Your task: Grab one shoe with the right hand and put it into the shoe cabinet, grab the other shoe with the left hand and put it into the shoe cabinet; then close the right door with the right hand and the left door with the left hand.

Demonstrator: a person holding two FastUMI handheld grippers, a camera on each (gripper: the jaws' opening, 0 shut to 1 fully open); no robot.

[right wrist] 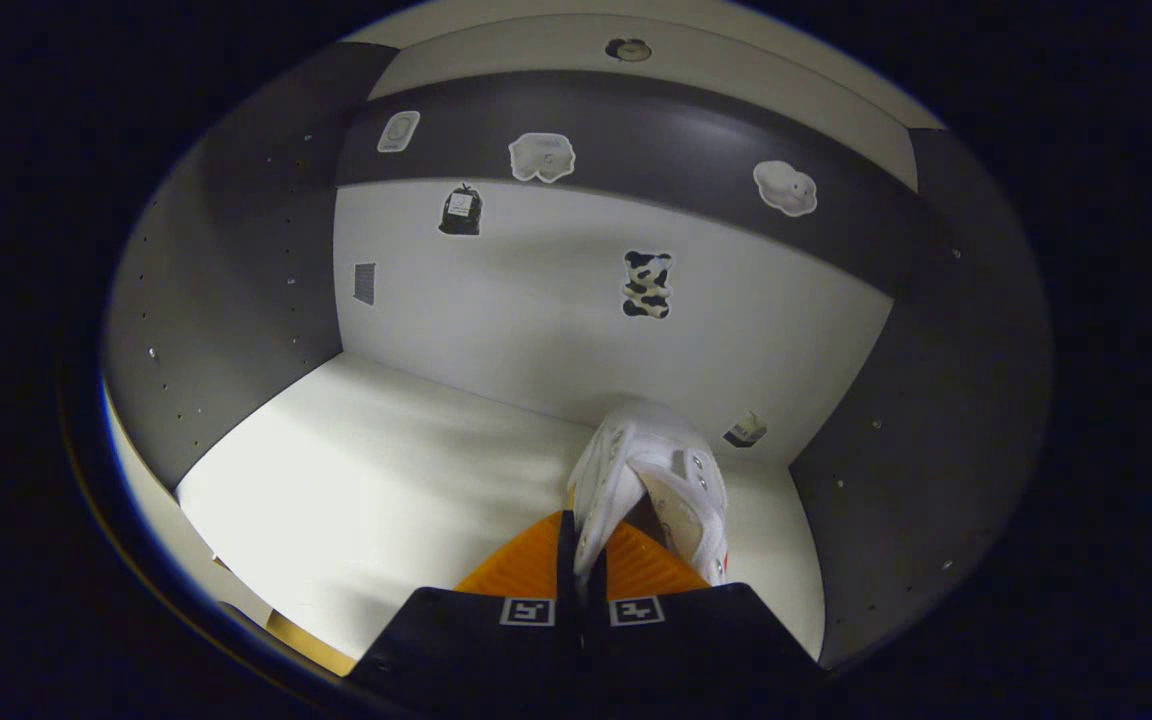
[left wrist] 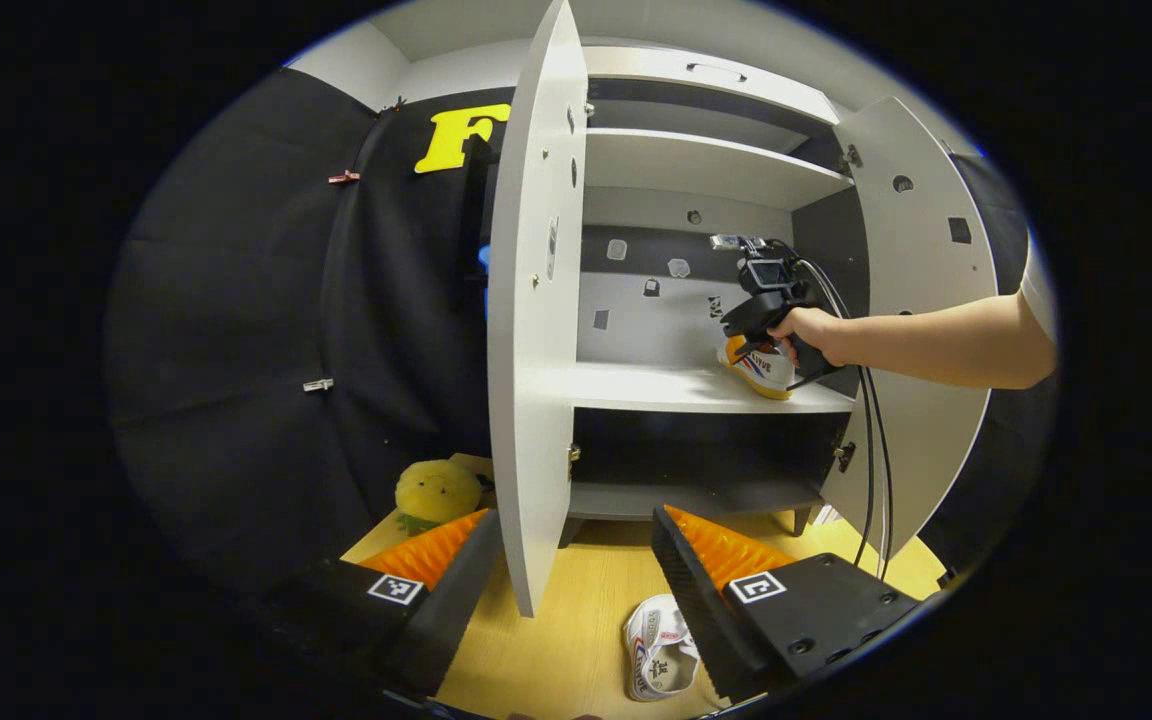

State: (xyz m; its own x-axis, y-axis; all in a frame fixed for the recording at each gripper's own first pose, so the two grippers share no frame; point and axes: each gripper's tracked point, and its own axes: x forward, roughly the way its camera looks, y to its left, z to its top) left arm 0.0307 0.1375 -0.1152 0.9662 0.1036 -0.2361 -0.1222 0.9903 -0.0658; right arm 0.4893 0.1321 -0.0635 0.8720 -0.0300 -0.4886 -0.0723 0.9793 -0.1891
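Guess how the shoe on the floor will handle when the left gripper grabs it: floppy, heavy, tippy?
The shoe looks like soft canvas with an open collar, so the upper will probably squash under the left gripper. It looks small, so likely light. It lies flat on the floor, so tipping seems unlikely; it may slide if nudged.

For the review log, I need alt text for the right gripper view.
The right gripper, shut on a white shoe, holds it over the white shelf inside the cabinet. Small stickers dot the back wall.
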